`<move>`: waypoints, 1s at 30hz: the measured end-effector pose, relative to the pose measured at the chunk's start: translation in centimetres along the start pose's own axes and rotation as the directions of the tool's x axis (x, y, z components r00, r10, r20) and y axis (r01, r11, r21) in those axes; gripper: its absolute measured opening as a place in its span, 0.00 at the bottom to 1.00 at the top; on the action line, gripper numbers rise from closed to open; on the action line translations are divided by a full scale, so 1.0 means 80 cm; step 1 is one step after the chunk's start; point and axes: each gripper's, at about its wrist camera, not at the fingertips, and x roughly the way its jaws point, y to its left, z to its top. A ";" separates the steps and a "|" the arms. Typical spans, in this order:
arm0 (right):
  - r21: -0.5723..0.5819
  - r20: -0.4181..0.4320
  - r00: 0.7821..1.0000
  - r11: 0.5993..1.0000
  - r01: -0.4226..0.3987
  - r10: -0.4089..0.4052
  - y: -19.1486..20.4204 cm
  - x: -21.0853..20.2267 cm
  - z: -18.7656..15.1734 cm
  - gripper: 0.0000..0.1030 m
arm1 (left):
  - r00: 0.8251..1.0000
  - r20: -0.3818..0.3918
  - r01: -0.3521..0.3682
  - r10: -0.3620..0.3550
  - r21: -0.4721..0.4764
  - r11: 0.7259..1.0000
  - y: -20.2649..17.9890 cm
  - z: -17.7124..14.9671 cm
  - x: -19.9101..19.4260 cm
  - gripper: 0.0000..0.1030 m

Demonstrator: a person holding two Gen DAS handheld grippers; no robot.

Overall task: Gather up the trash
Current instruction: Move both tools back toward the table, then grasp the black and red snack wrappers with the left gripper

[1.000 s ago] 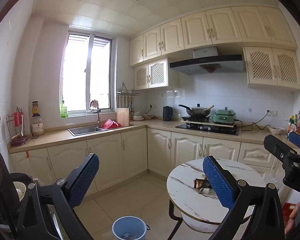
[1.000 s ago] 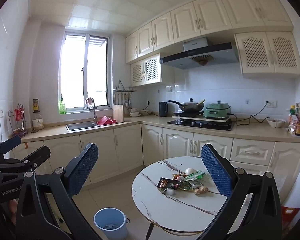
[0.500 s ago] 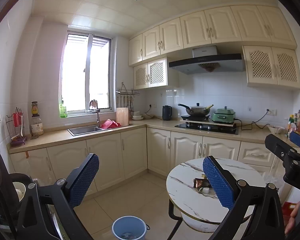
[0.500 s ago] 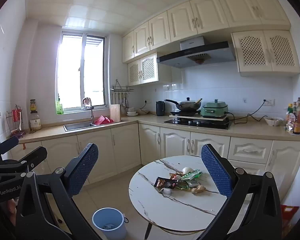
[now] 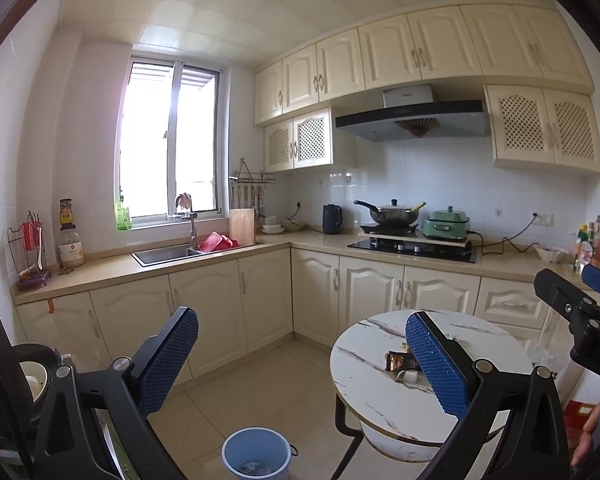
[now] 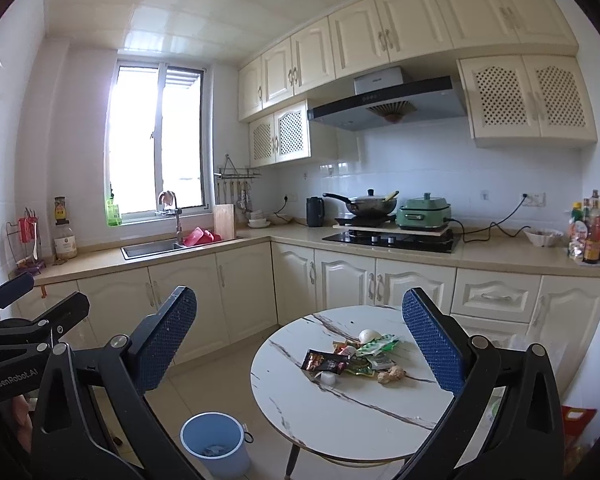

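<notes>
A pile of trash lies on the round marble table (image 6: 340, 408): a dark wrapper (image 6: 325, 361), a green wrapper (image 6: 378, 345), a white onion (image 6: 369, 335), a ginger piece (image 6: 391, 375) and a small white cap (image 6: 328, 378). A blue bin (image 6: 216, 444) stands on the floor left of the table and holds some scraps. My right gripper (image 6: 300, 340) is open and empty, held well above the floor, short of the table. My left gripper (image 5: 302, 360) is open and empty; in its view the table (image 5: 380, 400), dark wrapper (image 5: 398, 360) and bin (image 5: 256, 456) show.
L-shaped kitchen counters (image 6: 228, 244) with a sink (image 6: 152, 248), a stove (image 6: 392, 238) with a wok and a green cooker run behind the table. Sauce bottles (image 6: 588, 236) stand at the right. A red box (image 6: 576, 420) lies on the floor at the right.
The right wrist view has shifted slightly, so the table and trash sit a little lower left in it. The left view is nearly unchanged. Both grippers stay open.
</notes>
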 end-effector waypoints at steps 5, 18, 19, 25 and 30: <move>0.004 -0.019 1.000 1.000 0.013 -0.013 -0.009 0.014 -0.008 1.00 | 1.000 -0.025 0.009 -0.009 0.004 1.000 -0.003 0.002 0.027 0.99; 0.040 -0.102 0.987 0.991 0.128 -0.123 -0.092 0.084 -0.039 1.00 | 0.988 -0.148 0.056 -0.051 0.030 0.998 -0.032 0.019 0.169 0.99; 0.047 -0.119 0.984 0.989 0.141 -0.134 -0.104 0.093 -0.045 1.00 | 0.984 -0.166 0.068 -0.062 0.031 0.997 -0.038 0.018 0.186 0.99; 0.090 -0.257 0.950 0.974 0.208 -0.179 -0.172 0.160 -0.096 1.00 | 0.951 -0.284 0.143 -0.125 0.043 0.989 -0.091 0.015 0.308 0.99; 0.096 -0.372 0.910 0.968 0.232 -0.181 -0.215 0.220 -0.142 1.00 | 0.909 -0.378 0.217 -0.174 0.076 0.973 -0.139 0.009 0.415 0.99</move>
